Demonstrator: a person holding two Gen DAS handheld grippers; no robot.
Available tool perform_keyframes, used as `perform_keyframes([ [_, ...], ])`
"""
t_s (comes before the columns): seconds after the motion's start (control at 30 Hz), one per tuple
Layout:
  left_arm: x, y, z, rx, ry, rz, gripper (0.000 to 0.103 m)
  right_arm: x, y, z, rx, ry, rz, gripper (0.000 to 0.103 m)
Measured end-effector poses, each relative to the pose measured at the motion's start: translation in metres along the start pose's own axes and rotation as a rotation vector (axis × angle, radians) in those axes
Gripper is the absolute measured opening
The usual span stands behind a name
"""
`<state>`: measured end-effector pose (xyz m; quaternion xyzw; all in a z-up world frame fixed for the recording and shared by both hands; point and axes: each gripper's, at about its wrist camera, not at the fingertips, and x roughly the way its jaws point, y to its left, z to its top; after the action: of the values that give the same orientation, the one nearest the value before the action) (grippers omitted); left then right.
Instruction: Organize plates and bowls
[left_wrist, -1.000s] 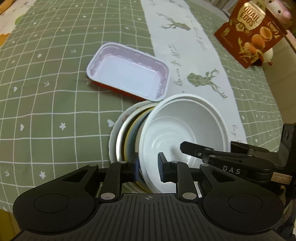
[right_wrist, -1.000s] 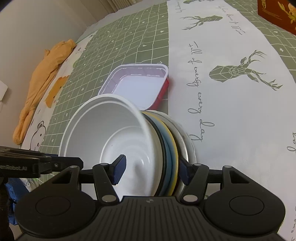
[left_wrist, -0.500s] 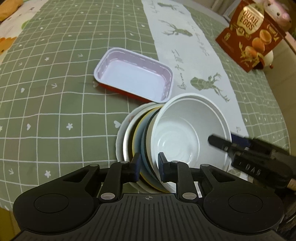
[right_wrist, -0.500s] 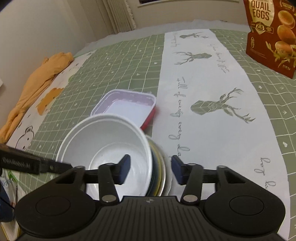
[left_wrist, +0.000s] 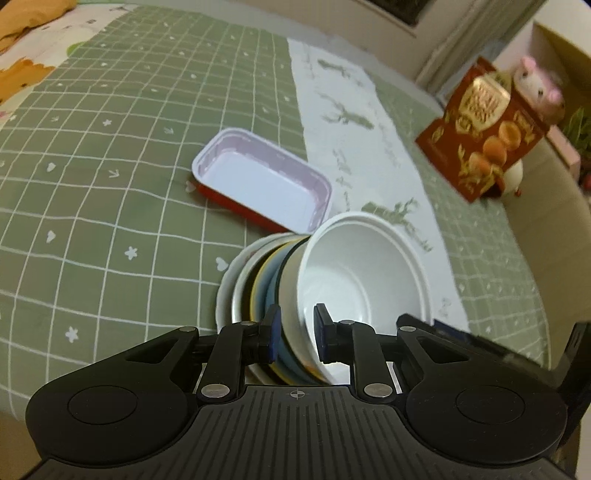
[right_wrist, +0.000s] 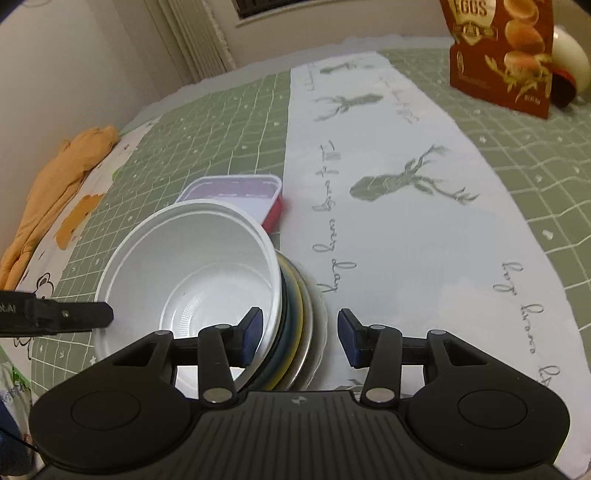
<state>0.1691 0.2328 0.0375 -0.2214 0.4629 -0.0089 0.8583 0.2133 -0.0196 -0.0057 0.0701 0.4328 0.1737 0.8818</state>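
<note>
A white bowl (left_wrist: 364, 273) sits on a stack of plates (left_wrist: 258, 284) with white, yellow, blue and dark rims. My left gripper (left_wrist: 295, 332) is shut on the near rims of the stack and bowl, holding them tilted above the table. In the right wrist view the bowl (right_wrist: 195, 273) and the stack (right_wrist: 303, 310) sit between the fingers of my right gripper (right_wrist: 299, 336), whose jaws stand wide and apart from the rims. A rectangular white tray with a red outside (left_wrist: 264, 181) lies on the table behind the stack.
A green checked tablecloth (left_wrist: 110, 192) covers the table, with a white deer-print runner (right_wrist: 406, 206) down the middle. A red quail-egg box (right_wrist: 502, 51) stands at the far right with a white round object behind it. Orange cloth (right_wrist: 55, 184) lies at the left.
Both grippers have risen with the stack, so the table looks farther away. The right gripper's jaws narrowed half a second ago and have widened again. The left grip is unchanged.
</note>
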Motion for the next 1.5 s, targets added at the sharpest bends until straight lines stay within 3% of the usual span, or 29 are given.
perform_keyframes([
  [0.2, -0.01, -0.002, -0.02, -0.053, -0.034, -0.073, 0.021, -0.01, 0.014, -0.006, -0.139, -0.088, -0.035, 0.051],
  [0.43, -0.01, 0.0, -0.028, -0.125, -0.117, -0.094, 0.021, -0.007, 0.0, -0.005, -0.011, -0.069, 0.073, 0.062],
  [0.67, -0.006, 0.004, -0.026, -0.112, -0.149, -0.06, 0.021, 0.009, 0.004, -0.004, 0.059, 0.048, 0.214, 0.064],
  [0.93, 0.012, 0.024, -0.022, -0.173, -0.099, -0.074, 0.021, 0.017, 0.019, 0.006, 0.033, 0.058, 0.195, 0.065],
  [1.2, 0.017, 0.033, -0.02, -0.198, -0.099, -0.057, 0.021, 0.018, 0.021, 0.016, -0.012, 0.054, 0.223, 0.066],
  [1.3, 0.008, 0.038, -0.017, -0.219, -0.095, -0.092, 0.021, 0.013, 0.019, 0.019, -0.076, 0.031, 0.178, 0.066],
  [1.4, -0.012, 0.047, -0.005, -0.23, -0.169, -0.138, 0.021, -0.004, 0.02, 0.027, -0.186, -0.021, 0.154, 0.066],
  [1.5, -0.021, 0.053, 0.011, -0.24, -0.288, -0.076, 0.021, -0.02, 0.029, 0.042, -0.324, -0.083, 0.038, 0.066],
])
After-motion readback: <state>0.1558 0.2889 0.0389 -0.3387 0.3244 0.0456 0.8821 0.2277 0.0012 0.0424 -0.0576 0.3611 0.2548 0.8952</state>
